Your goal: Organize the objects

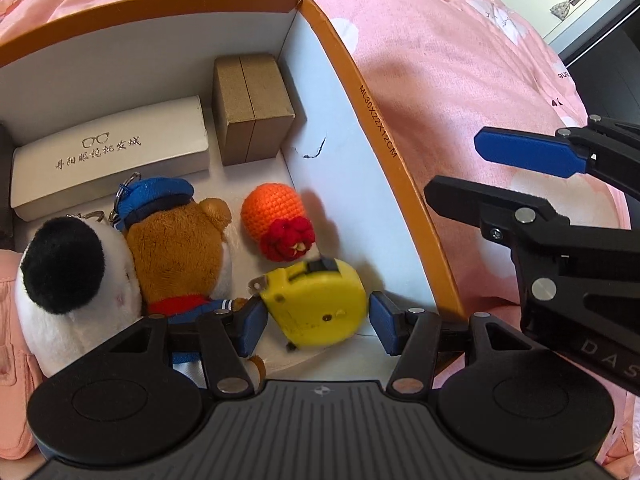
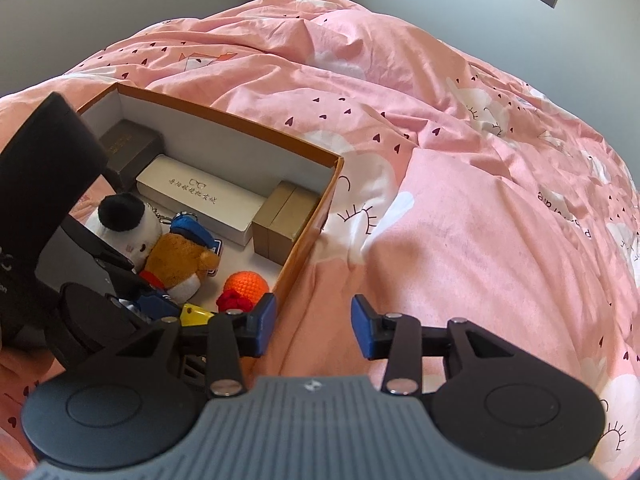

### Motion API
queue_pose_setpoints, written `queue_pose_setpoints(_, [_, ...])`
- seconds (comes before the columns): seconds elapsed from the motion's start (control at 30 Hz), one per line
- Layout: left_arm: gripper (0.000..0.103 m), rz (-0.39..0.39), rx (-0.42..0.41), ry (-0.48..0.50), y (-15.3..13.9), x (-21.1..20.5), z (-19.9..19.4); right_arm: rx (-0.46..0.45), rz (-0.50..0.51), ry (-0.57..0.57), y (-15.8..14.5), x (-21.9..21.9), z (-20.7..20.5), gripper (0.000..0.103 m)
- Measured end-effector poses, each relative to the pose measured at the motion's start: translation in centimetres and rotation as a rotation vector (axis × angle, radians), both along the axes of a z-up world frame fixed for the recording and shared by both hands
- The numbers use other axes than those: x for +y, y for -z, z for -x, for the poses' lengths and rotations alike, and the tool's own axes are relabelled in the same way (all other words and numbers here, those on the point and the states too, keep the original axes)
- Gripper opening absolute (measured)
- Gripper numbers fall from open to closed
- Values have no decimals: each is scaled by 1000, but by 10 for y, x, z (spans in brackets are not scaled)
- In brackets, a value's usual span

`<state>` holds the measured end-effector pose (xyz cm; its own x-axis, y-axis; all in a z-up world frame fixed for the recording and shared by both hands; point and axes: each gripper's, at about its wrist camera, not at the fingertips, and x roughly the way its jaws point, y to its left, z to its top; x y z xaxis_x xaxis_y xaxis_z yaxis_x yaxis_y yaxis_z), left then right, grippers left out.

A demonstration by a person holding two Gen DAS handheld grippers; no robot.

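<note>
An orange cardboard box (image 1: 362, 92) with white inside lies on the pink bed. In it are a yellow tape measure (image 1: 316, 300), an orange crochet ball (image 1: 274, 210) with a red flower, a brown bear plush (image 1: 180, 248) in a blue cap, a black-and-white plush (image 1: 68, 280), a white glasses case (image 1: 108, 156) and a brown carton (image 1: 252, 104). My left gripper (image 1: 316, 320) is open inside the box, its pads either side of the tape measure with small gaps. My right gripper (image 2: 314, 326) is open and empty over the bedding just outside the box's wall (image 2: 308, 236).
The pink duvet (image 2: 460, 200) with hearts and clouds spreads around the box. A dark case (image 2: 128, 140) sits in the box's far corner. A grey wall rises behind the bed. The right gripper also shows at the right of the left wrist view (image 1: 500, 172).
</note>
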<state>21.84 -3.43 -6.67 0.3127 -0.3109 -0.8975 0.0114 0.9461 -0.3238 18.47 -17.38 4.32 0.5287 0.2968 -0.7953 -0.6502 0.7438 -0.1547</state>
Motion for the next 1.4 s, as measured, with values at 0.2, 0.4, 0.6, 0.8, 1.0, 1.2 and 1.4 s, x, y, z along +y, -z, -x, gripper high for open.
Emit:
queue_pose_setpoints(0.2, [64, -16, -49, -5, -10, 1, 10, -2, 4, 17, -3, -2, 5, 44])
queue_pose_setpoints(0.4, [65, -64, -152, -23, -37, 2, 29, -24, -17, 48, -15, -8, 14, 52])
queue_pose_setpoints(0.6, [65, -141, -308, -77, -74, 10, 60, -58, -72, 88, -34, -9, 32, 60])
queue_pose_setpoints(0.8, [65, -217, -464, -194, -108, 31, 104, -82, -160, 102, -53, 0, 56, 67])
queue_pose_setpoints(1.0, [67, -303, -568, -305, -123, 49, 146, -123, -275, 116, -65, 14, 88, 69])
queue_pose_setpoints(1.2, [75, -390, -626, -355, -127, 61, 177, -191, -331, 149, -67, 29, 127, 76])
queue_pose_setpoints(1.4, [87, -443, -678, -364, -124, 65, 201, -229, -343, 192, -57, 37, 155, 82])
